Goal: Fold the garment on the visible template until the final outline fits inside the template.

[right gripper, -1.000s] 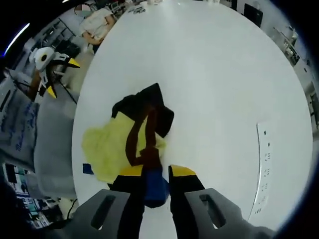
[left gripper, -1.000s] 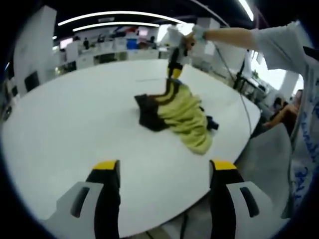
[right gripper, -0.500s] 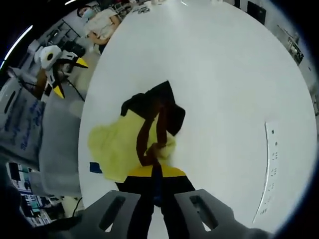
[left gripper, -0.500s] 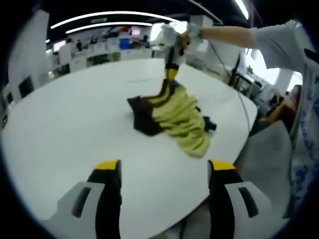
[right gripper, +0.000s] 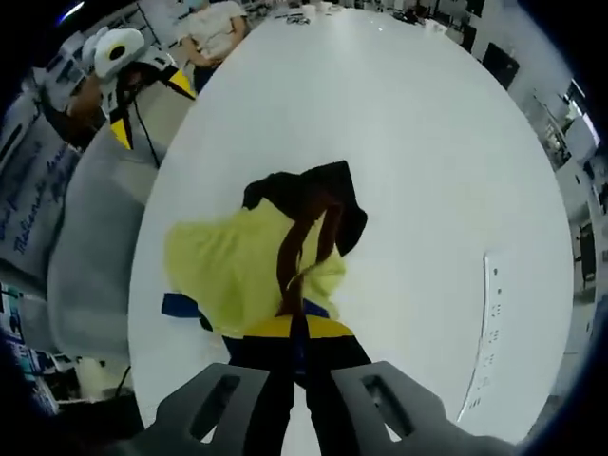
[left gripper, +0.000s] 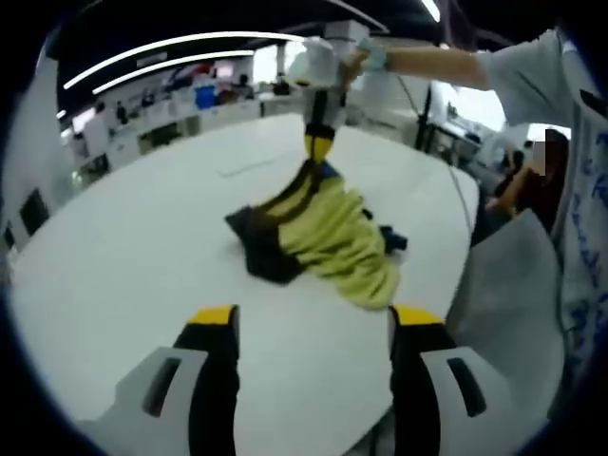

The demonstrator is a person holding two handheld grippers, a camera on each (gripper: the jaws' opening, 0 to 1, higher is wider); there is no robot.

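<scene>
White table [right gripper: 427, 171]: right tool [right gripper: 290, 328] clenched on garment [right gripper: 237, 271]; left tool [left gripper: 309, 313] released, apart

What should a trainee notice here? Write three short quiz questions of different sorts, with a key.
1. True or false: the right gripper is shut on the garment and holds part of it off the white table.
2. Multiple choice: the left gripper is (A) shut on the garment, (B) open and holding nothing, (C) pressing the cloth flat.
3. Fill in: most of the garment is ____ in colour, with dark brown sections.

Key
1. True. In the left gripper view the right gripper lifts a strip of the garment while the rest lies bunched on the table.
2. B. Its fingers stand apart over bare table, short of the cloth.
3. Yellow.
</scene>
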